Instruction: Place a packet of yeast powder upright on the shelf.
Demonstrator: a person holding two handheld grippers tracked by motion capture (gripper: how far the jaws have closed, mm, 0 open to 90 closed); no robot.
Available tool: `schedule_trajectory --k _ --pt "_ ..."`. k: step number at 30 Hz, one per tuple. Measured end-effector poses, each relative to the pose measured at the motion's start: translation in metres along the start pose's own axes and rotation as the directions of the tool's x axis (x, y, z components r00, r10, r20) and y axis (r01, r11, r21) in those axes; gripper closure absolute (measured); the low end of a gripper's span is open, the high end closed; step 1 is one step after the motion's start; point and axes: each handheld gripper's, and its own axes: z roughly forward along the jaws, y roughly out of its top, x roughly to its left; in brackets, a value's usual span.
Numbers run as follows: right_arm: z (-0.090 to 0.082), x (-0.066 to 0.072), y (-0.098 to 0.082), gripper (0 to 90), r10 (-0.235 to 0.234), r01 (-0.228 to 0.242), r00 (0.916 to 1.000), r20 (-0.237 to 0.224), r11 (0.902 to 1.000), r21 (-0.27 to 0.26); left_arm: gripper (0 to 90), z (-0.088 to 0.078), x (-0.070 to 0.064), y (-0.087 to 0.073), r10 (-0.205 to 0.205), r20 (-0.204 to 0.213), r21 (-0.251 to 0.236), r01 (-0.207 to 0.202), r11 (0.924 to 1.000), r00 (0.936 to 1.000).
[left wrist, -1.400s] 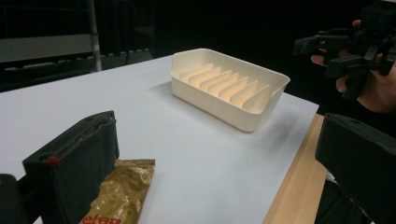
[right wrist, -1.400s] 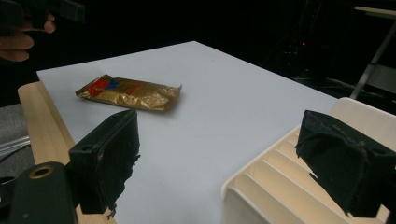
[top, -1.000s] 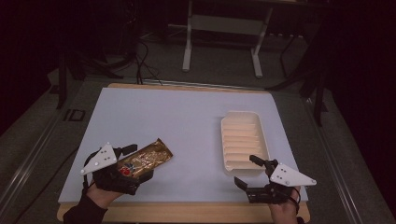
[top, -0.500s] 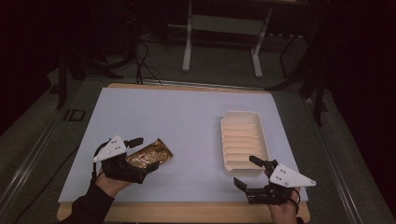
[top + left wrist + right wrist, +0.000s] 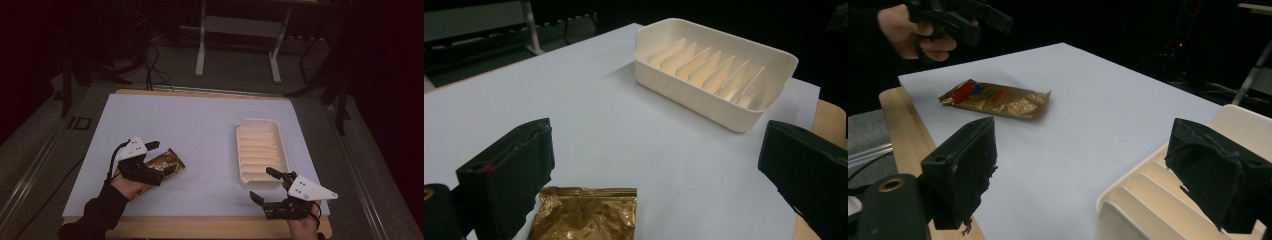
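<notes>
- Left gripper hovers with jaws spread over one gold packet, flat on the tabletop.
- Its long axis runs out ahead between them.
- Right gripper, jaws spread, flanks one ribbed tray.

Gold packet: crinkled, glossy foil. Ribbed tray: smooth, matt cream plastic. Table sheet: matt white, over a wooden edge; jaw pads look rough black foam
</notes>
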Motion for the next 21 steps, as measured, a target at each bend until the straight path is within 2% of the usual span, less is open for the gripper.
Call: schedule_trajectory --k 4,8,10,15,21 --pt "0.000 0.000 0.000 12.8 0.001 -0.001 1.0000 -0.001 1.0000 0.002 2.1 0.007 0.006 0.000 0.005 -0.012 0.026 -0.005 0.9997 0.9999" --pt "0.000 0.000 -0.001 12.8 0.002 -0.002 1.0000 -0.003 1.0000 0.002 4.1 0.013 0.015 -0.002 -0.013 -0.001 0.041 0.013 0.9991 0.9999" --pt "0.001 -0.001 -0.001 12.8 0.001 -0.001 1.0000 -0.005 1.0000 0.005 5.0 0.016 0.019 -0.002 -0.007 -0.003 0.055 0.007 0.9984 1.0000" --pt "0.003 0.000 -0.002 12.9 0.002 -0.002 1.0000 -0.007 0.9999 0.012 14.5 0.023 0.031 -0.006 -0.002 -0.020 0.079 0.004 0.9969 0.9998" --pt "0.003 0.000 -0.002 12.9 0.007 -0.007 0.9999 -0.012 0.9999 0.015 23.0 0.029 0.045 -0.011 -0.018 -0.018 0.134 0.020 0.9908 0.9997"
